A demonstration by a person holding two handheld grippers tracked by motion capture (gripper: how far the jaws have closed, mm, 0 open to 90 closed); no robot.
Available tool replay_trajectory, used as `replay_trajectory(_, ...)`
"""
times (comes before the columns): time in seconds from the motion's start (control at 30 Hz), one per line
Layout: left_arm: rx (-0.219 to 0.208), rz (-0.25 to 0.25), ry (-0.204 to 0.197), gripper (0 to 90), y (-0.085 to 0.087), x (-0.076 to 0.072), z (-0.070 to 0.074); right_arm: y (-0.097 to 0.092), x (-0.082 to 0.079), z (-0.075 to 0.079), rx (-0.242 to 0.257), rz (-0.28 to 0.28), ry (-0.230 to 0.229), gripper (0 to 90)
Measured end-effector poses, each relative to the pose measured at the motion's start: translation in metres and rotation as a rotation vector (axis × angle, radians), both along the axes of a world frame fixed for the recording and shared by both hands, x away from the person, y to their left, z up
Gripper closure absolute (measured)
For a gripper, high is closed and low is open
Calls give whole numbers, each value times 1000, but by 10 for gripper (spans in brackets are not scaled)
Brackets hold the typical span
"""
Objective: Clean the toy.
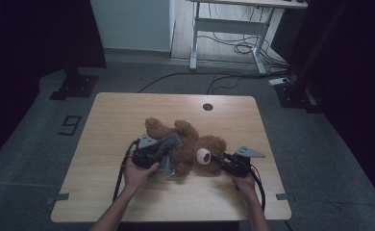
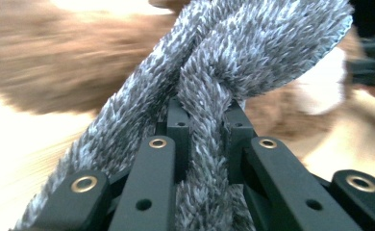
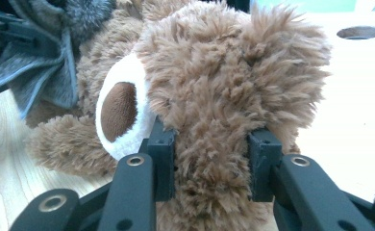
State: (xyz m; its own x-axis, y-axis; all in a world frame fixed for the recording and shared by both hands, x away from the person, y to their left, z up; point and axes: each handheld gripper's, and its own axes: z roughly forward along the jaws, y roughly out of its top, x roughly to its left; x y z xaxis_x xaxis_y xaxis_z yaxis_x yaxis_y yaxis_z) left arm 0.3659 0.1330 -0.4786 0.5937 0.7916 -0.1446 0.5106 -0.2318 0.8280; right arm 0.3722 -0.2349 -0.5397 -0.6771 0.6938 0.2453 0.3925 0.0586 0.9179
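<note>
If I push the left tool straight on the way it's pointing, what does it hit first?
Most likely the teddy bear. The left tool is already shut on the grey fuzzy cloth, and the bear's brown fur lies right behind that cloth. Depth is blurred, so the gap is unclear.

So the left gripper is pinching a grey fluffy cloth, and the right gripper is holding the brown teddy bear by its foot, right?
Not the foot. The right gripper view shows the right gripper clamped on the teddy bear at its head, beside the white muzzle. The rest holds: the left gripper pinches the grey fluffy cloth.
</note>
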Motion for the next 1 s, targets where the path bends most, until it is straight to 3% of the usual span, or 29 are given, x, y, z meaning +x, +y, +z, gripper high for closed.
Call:
replay_trajectory(0.1,-17,50,60,777,25,11,-9,0,0,0,0,2,-1,626)
replay_trajectory(0.23,-20,81,122,777,41,22,-25,0,0,0,2,1,-2,627)
replay_trajectory(0.43,-12,108,142,776,46,33,-33,0,0,-1,7,1,-3,627)
replay_trajectory(0.57,-32,109,84,777,47,24,-16,-1,0,-1,7,2,-2,627)
replay_trajectory(0.67,-66,59,8,778,40,9,8,-1,1,-2,13,5,1,627)
replay_trajectory(0.77,-112,11,-44,777,26,-2,28,-1,1,-1,10,4,-1,627)
replay_trajectory(0.87,-79,-48,-80,778,0,-5,42,0,0,-1,8,1,-2,627)
replay_trajectory(1.0,-38,-107,-58,777,-43,5,40,0,0,-1,11,0,1,626)
